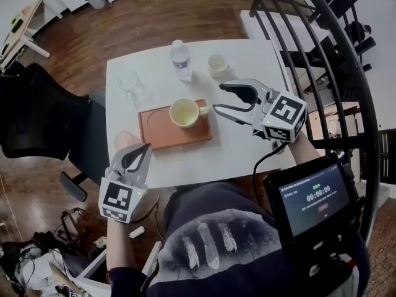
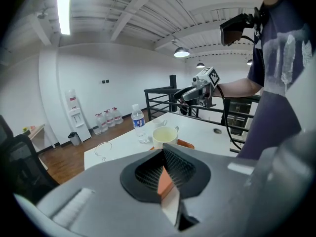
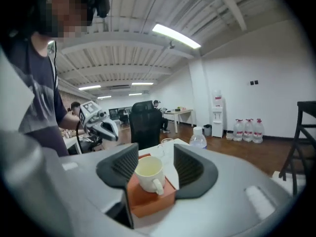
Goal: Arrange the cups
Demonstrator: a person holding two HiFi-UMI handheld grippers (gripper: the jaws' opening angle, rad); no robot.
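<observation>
A cream mug (image 1: 184, 112) stands upright at the right end of an orange tray (image 1: 161, 129) on the white table (image 1: 247, 141). A small white cup (image 1: 217, 64) sits at the back right, and a clear glass (image 1: 132, 85) at the back left. My right gripper (image 1: 220, 98) hovers just right of the mug, open, with nothing held. In the right gripper view the mug (image 3: 149, 173) shows between the fingers (image 3: 123, 164) but lies beyond them. My left gripper (image 1: 143, 150) is shut and empty at the table's front left edge.
A water bottle (image 1: 180, 59) stands behind the tray, between the glass and the small cup. A pinkish cup (image 1: 124, 140) sits by the left gripper at the table's front left. A black office chair (image 1: 37, 116) is left of the table, a black railing (image 1: 322, 48) to its right.
</observation>
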